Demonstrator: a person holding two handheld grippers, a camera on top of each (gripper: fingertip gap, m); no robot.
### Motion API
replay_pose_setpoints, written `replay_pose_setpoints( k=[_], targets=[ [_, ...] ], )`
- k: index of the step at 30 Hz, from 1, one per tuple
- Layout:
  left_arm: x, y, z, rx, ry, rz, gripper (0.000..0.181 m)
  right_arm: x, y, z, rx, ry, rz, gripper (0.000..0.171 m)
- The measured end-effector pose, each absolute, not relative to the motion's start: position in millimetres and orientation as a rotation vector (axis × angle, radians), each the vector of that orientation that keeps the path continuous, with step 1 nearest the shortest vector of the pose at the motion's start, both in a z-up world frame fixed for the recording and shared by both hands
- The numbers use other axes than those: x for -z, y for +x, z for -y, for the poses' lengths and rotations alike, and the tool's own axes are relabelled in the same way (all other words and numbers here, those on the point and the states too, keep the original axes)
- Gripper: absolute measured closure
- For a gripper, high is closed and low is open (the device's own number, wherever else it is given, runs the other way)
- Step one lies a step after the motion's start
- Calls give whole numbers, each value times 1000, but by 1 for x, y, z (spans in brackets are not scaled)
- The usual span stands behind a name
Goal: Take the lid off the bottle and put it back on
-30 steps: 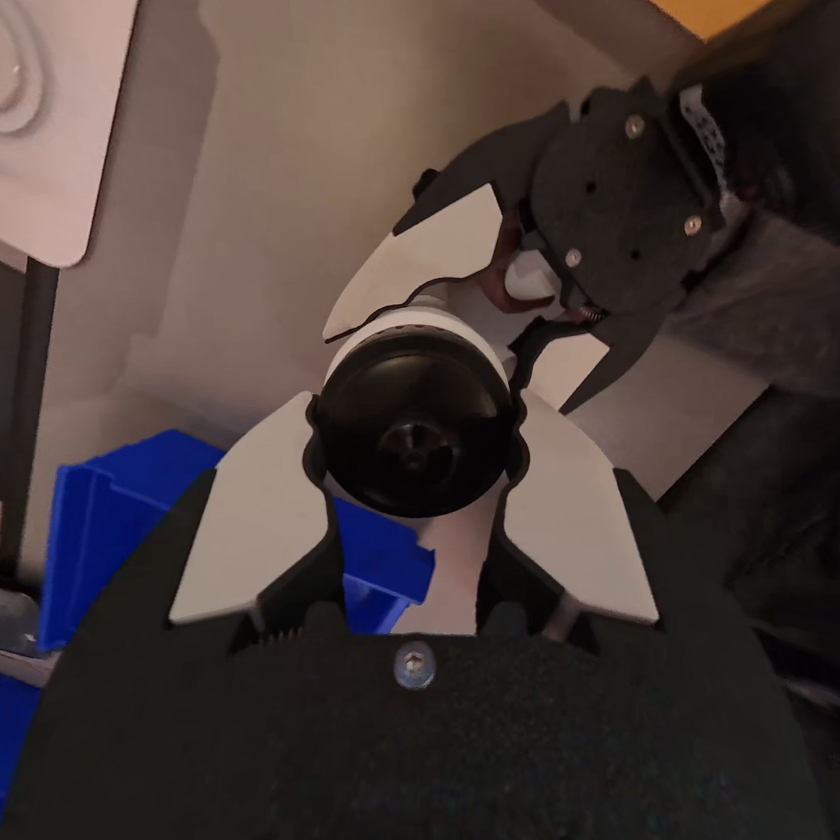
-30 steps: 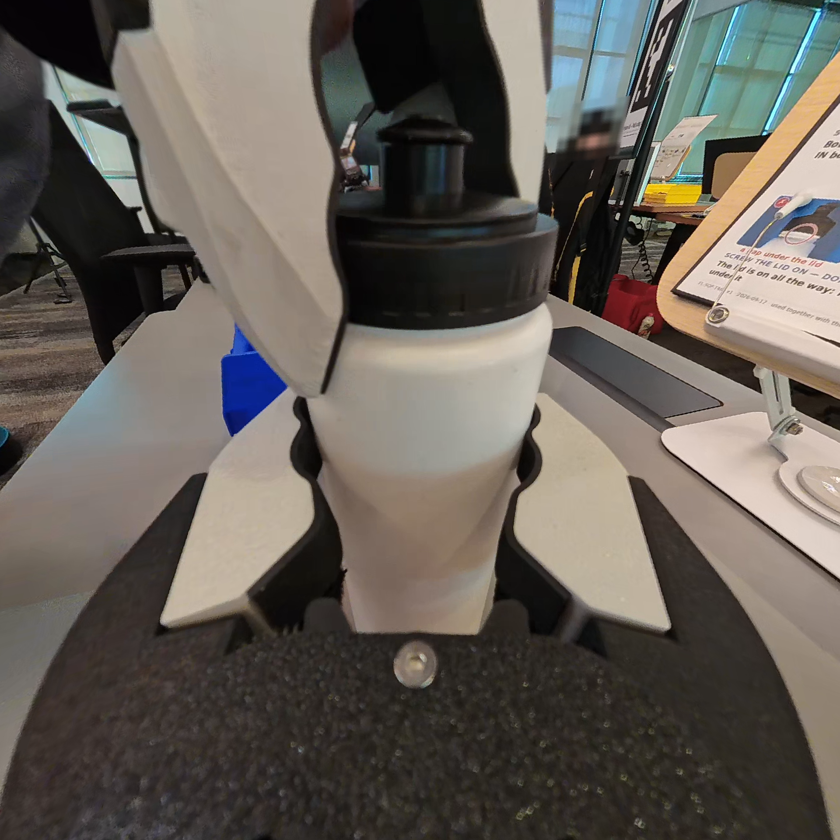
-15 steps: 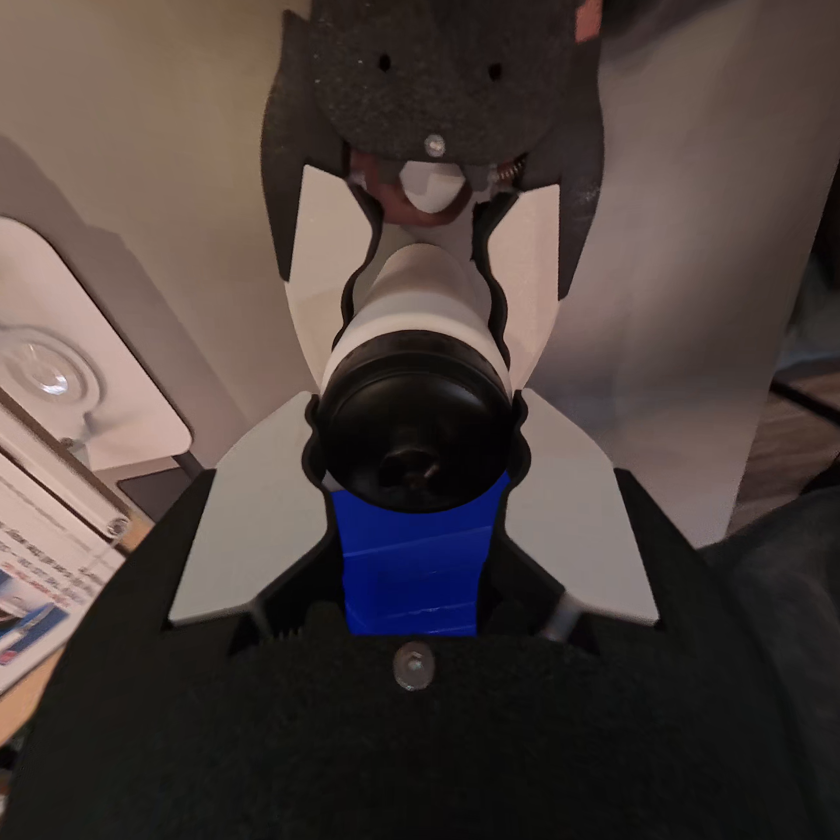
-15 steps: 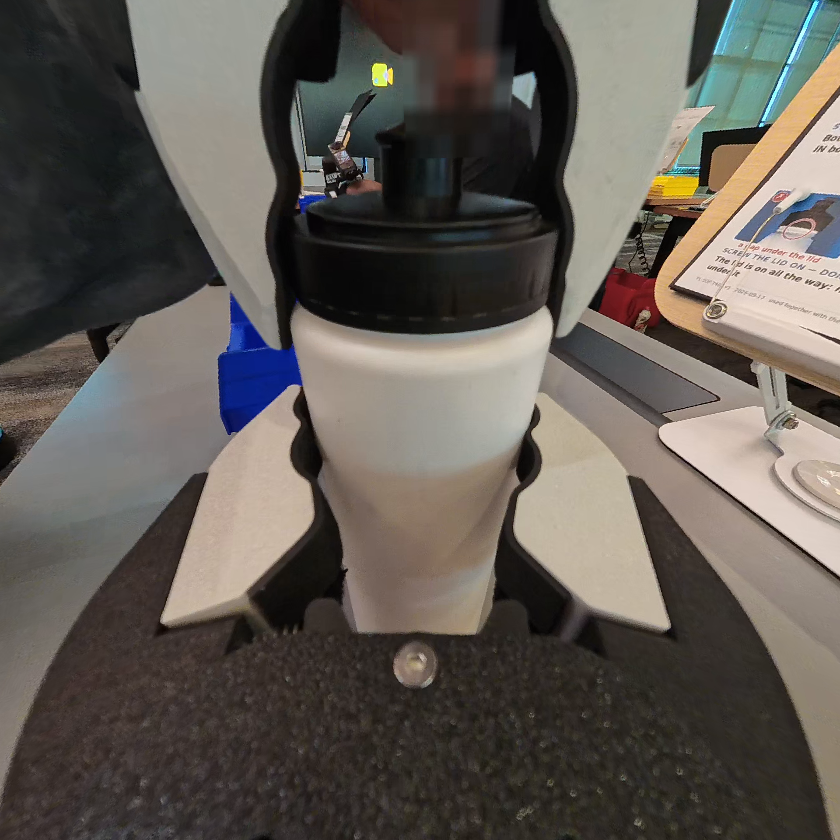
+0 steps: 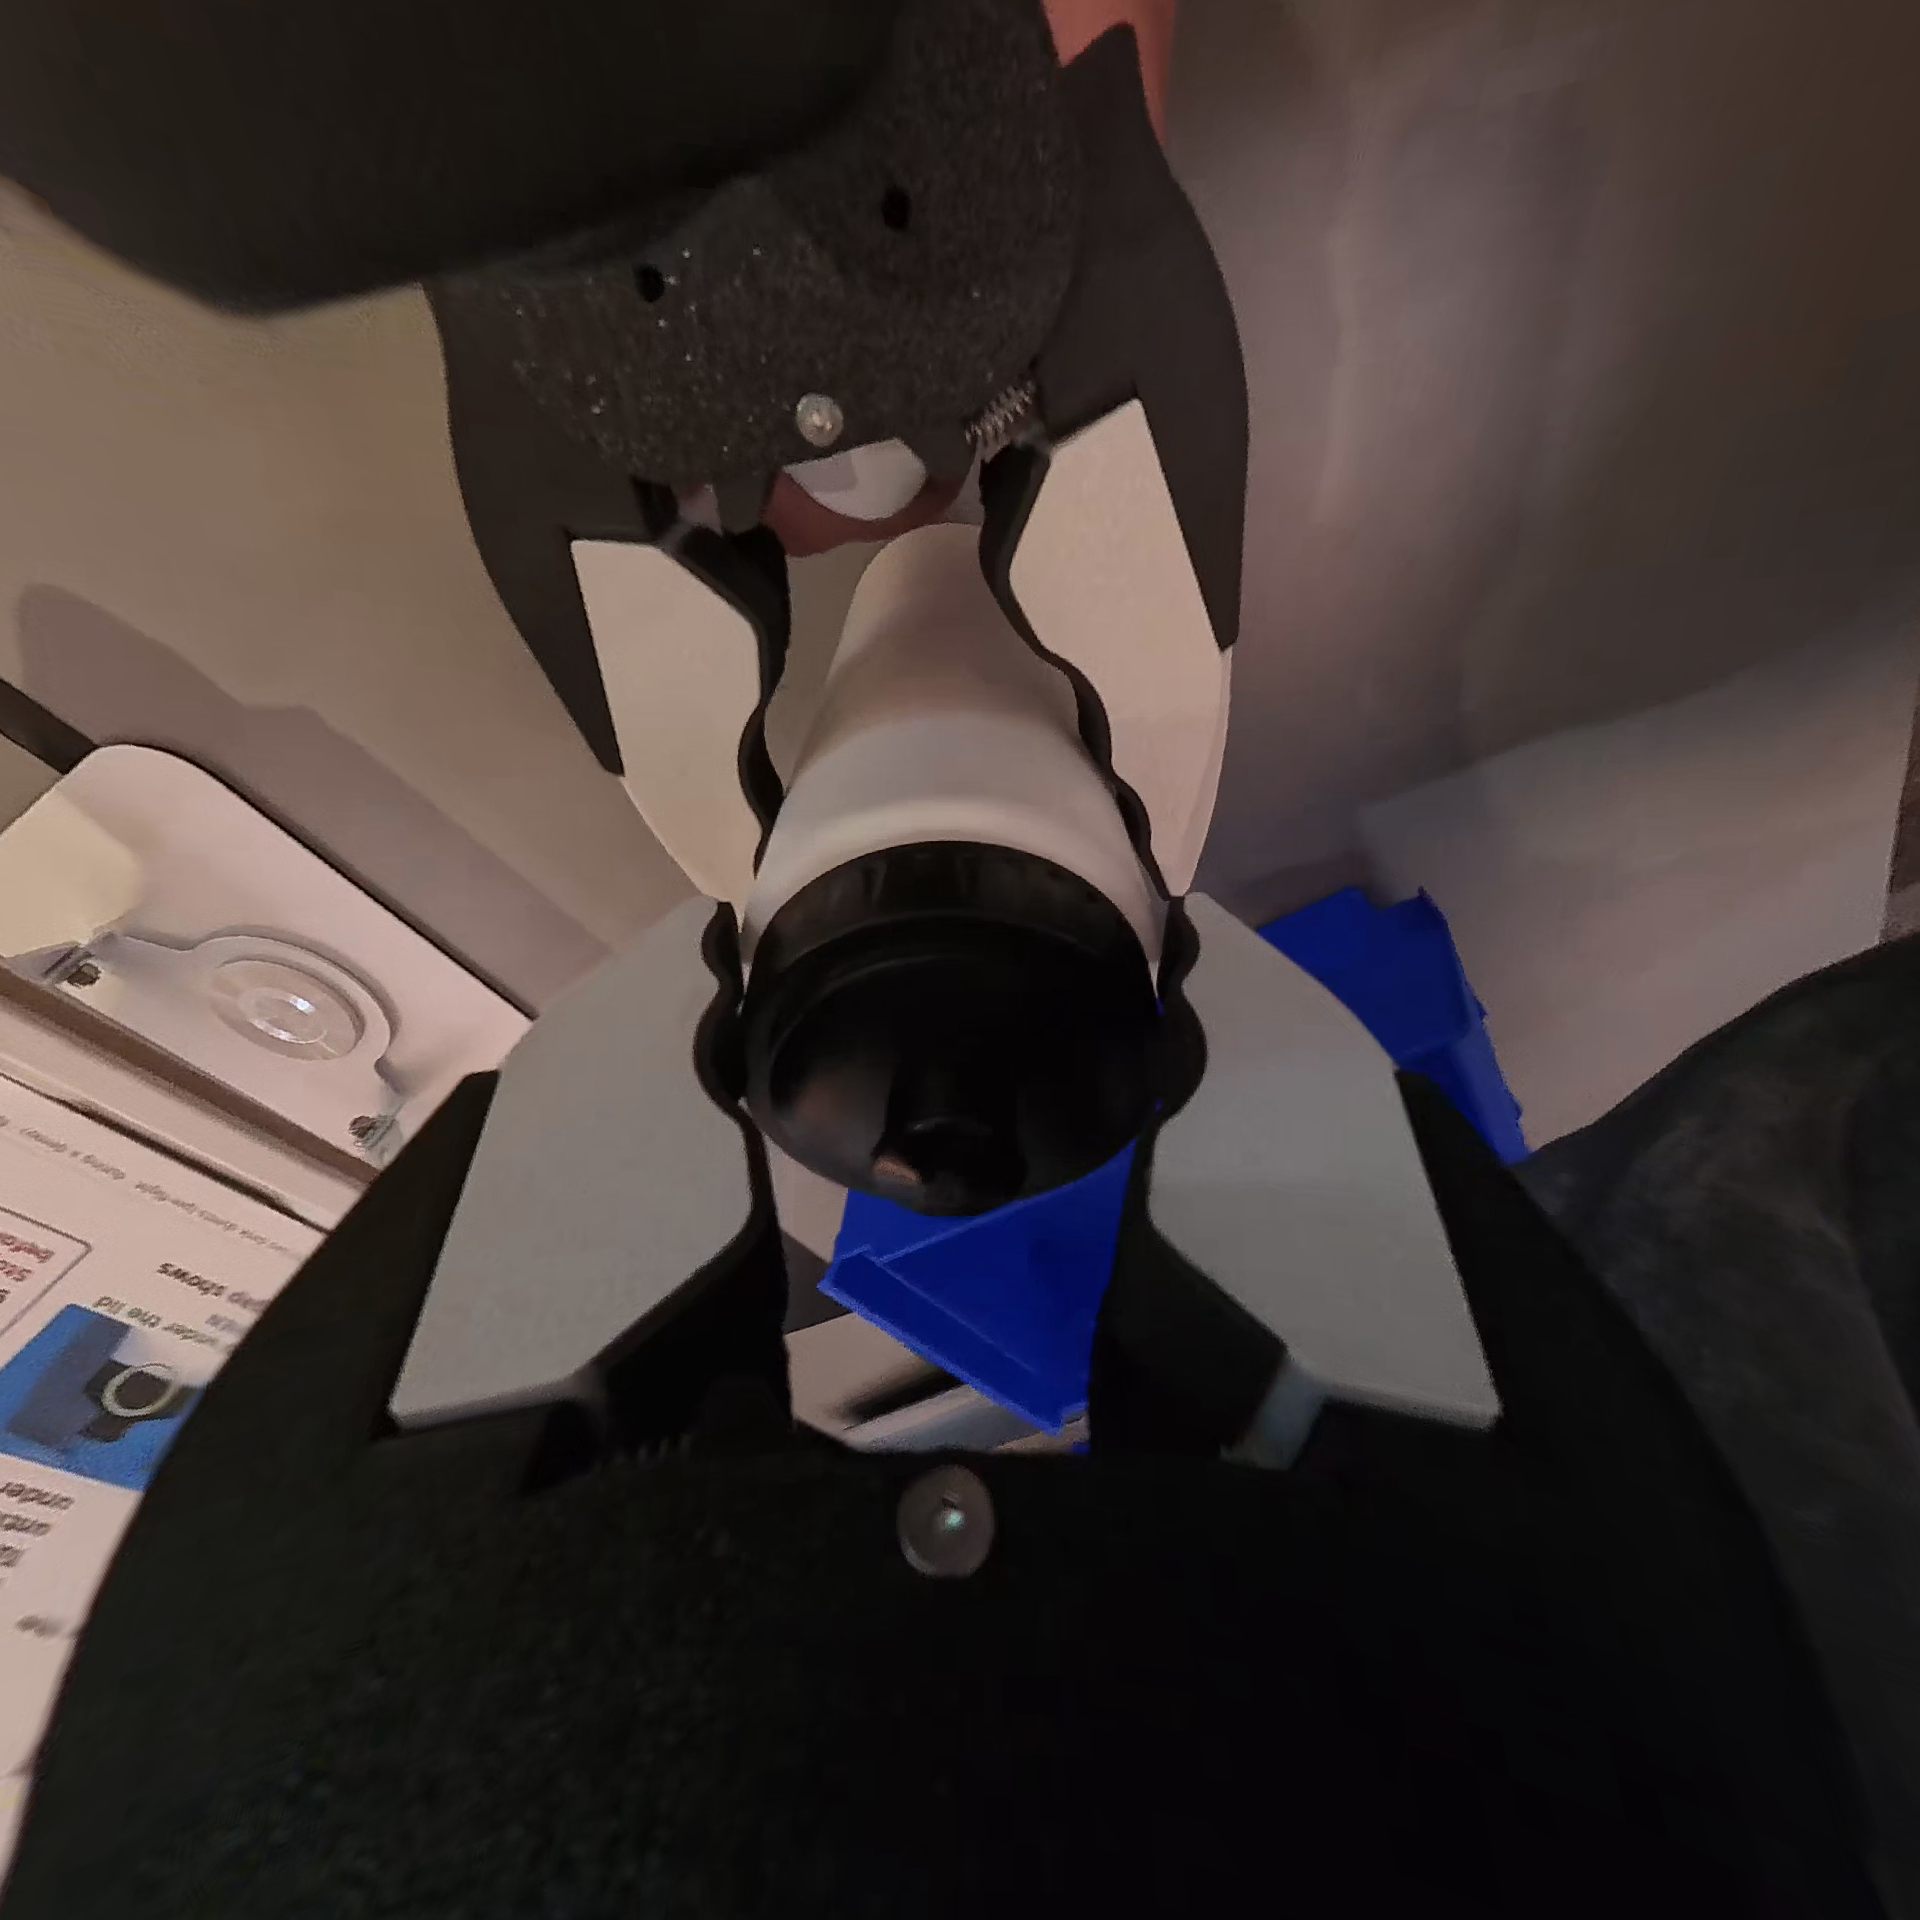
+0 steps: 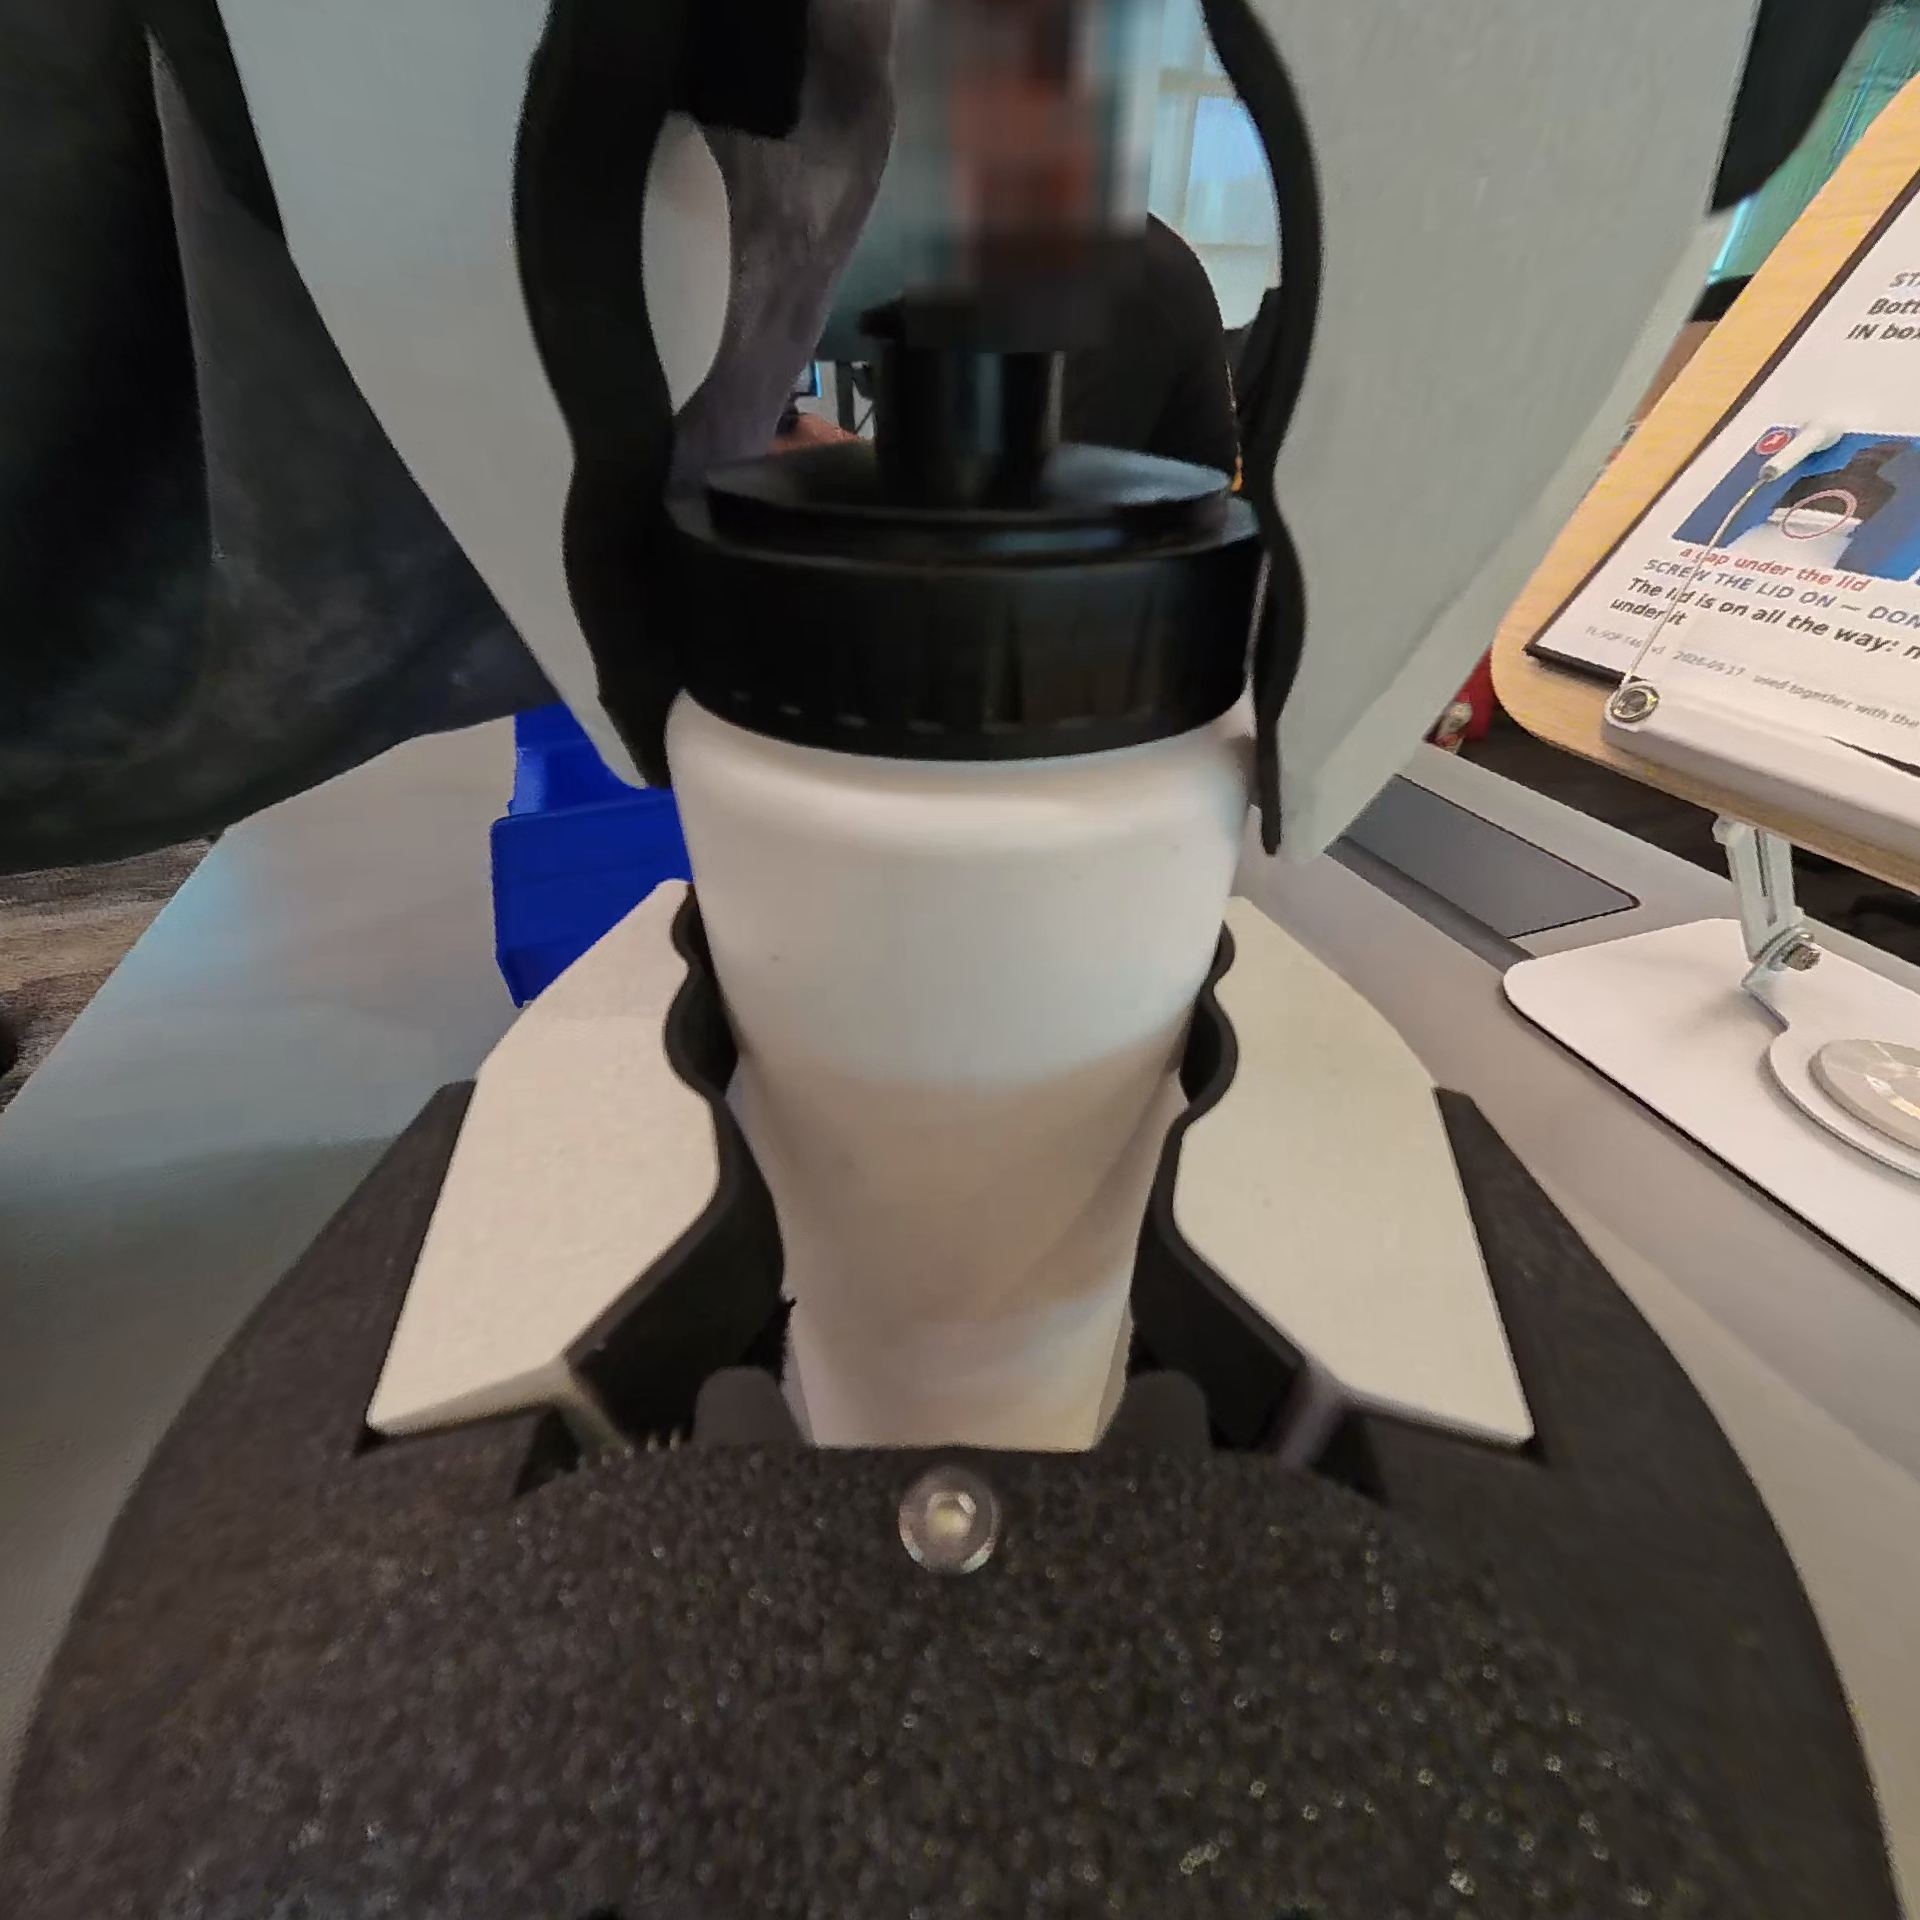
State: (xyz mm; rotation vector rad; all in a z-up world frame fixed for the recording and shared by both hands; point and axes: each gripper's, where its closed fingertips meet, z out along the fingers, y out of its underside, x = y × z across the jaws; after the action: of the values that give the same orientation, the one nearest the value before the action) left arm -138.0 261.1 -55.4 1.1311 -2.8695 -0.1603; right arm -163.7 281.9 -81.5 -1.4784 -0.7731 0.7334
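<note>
Nearby, printed instruction sheet; bottle unlabelled.

Office-like workspace: grey table, glass partitions, instruction sheet

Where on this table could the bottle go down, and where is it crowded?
Bare table shows left of the bottle, in front of the blue bin. The right side is crowded: the white stand base and sign board fill it.

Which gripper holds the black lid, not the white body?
The left gripper: it clamps the lid from above. The right gripper grips the bottle body below.
</note>
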Motion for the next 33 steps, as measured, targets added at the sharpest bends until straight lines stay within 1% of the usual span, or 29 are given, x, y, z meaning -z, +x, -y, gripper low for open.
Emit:
replay_pose_setpoints(
  k=[3,5,7,9,10,11,13,15,16,17,21,24,26,28,30,33],
  targets=[
    [45,-133,-260,52,1338,2853,106,81,-164,-282,-729,-1474,771,85],
    [26,-125,-256,-143,1551,2845,101,81,-164,-282,-732,-1468,767,85],
    [6,-114,-255,-392,1868,2776,96,81,-164,-282,-730,-1464,763,84],
    [-5,-112,-262,-541,2251,2566,89,81,-164,-282,-730,-1463,762,84],
    [-6,-116,-268,-538,2436,2429,84,81,-164,-282,-731,-1463,762,84],
    [-6,-122,-274,-518,2603,2271,84,81,-164,-283,-732,-1461,761,84],
    [-5,-131,-275,-578,2856,1861,90,81,-164,-283,-734,-1461,759,84],
    [-7,-128,-267,-744,2948,1543,97,81,-164,-284,-734,-1461,759,84],
    [-6,-128,-268,-739,3001,1456,107,81,-164,-284,-738,-1462,757,84],
    [-3,-131,-272,-667,3057,1417,109,81,-164,-285,-740,-1461,756,84],
    [20,-141,-271,-317,3101,1346,88,81,-164,-284,-730,-1466,763,84],
    [27,-137,-272,-231,3124,1283,82,81,-164,-284,-725,-1471,766,84],
    [29,-133,-274,-202,3134,1250,88,81,-164,-284,-723,-1472,766,84],
    [29,-134,-277,-159,3155,1229,109,81,-164,-283,-723,-1472,767,84],
    [31,-134,-274,-169,3147,1199,112,81,-164,-283,-723,-1473,768,84],
    [33,-137,-271,-128,3133,1204,111,81,-165,-283,-720,-1472,776,84]
  ],
)
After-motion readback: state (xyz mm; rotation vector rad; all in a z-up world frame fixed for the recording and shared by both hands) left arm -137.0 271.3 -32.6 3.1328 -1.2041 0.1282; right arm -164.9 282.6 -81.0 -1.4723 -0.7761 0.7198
